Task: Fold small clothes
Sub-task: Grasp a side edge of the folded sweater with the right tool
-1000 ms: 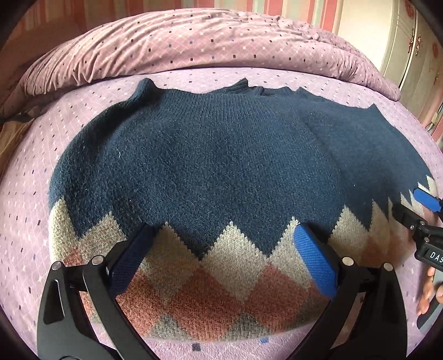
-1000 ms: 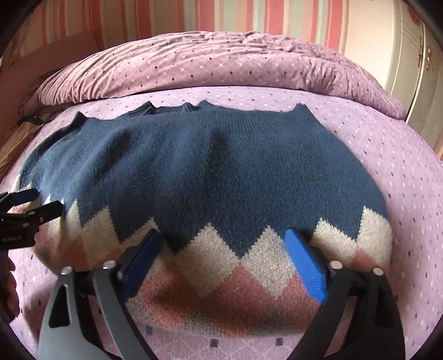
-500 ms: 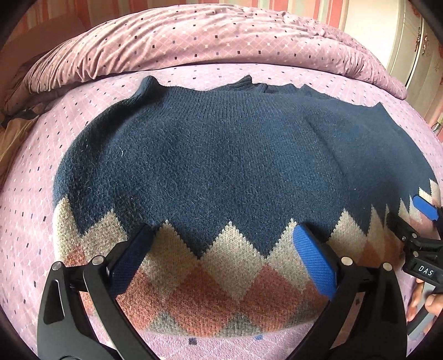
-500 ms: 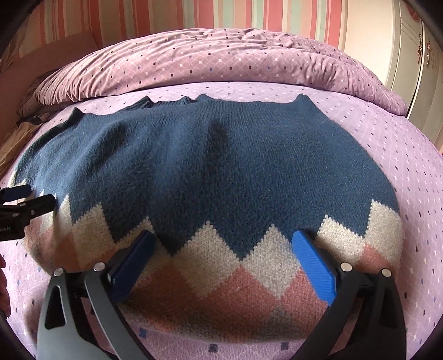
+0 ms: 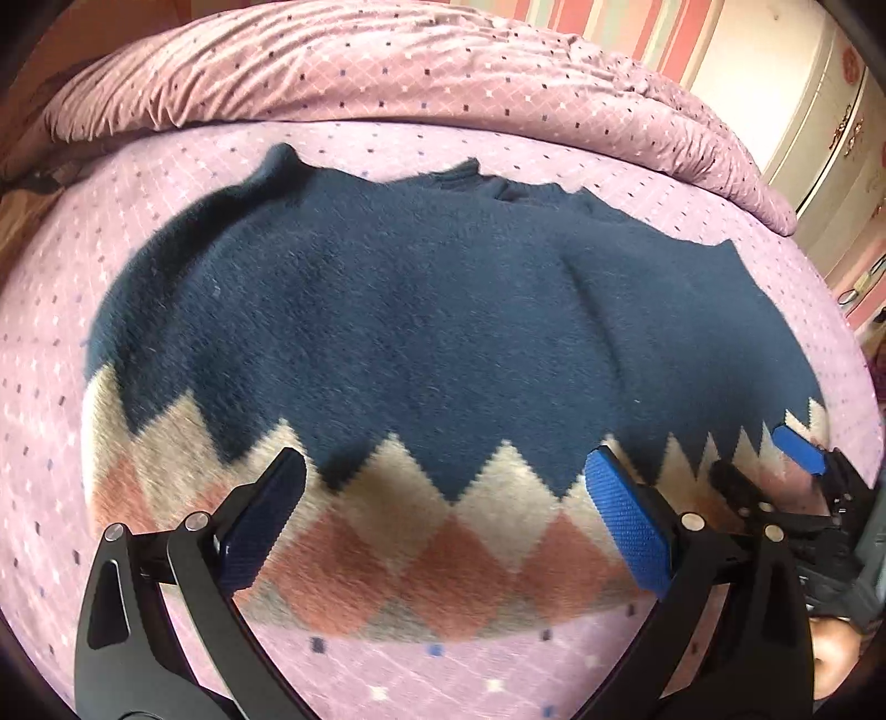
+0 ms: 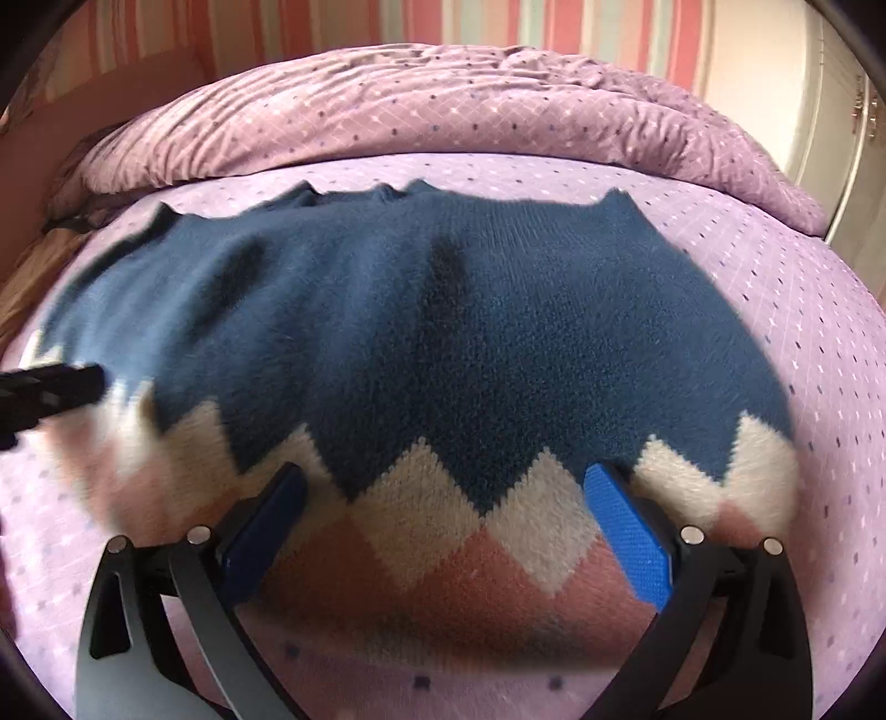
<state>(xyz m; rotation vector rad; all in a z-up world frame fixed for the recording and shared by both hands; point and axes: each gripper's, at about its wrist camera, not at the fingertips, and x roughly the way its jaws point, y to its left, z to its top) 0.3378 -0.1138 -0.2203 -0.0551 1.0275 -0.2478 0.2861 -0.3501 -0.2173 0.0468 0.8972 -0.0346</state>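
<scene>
A small navy sweater with a cream and salmon diamond band along its near hem lies flat on the bed; it also shows in the right wrist view. My left gripper is open, its blue pads above the left part of the hem band. My right gripper is open above the right part of the hem band. The right gripper also shows at the right edge of the left wrist view, and the left gripper's tip shows at the left edge of the right wrist view.
The bed sheet is lilac with small dots. A bunched quilt of the same pattern lies along the far side. A cream wardrobe stands at the far right. A striped wall is behind the bed.
Both grippers have drawn back and shifted a little; the sweater looks slightly farther and lower in the views. Both stay open. The sweater has not moved.
</scene>
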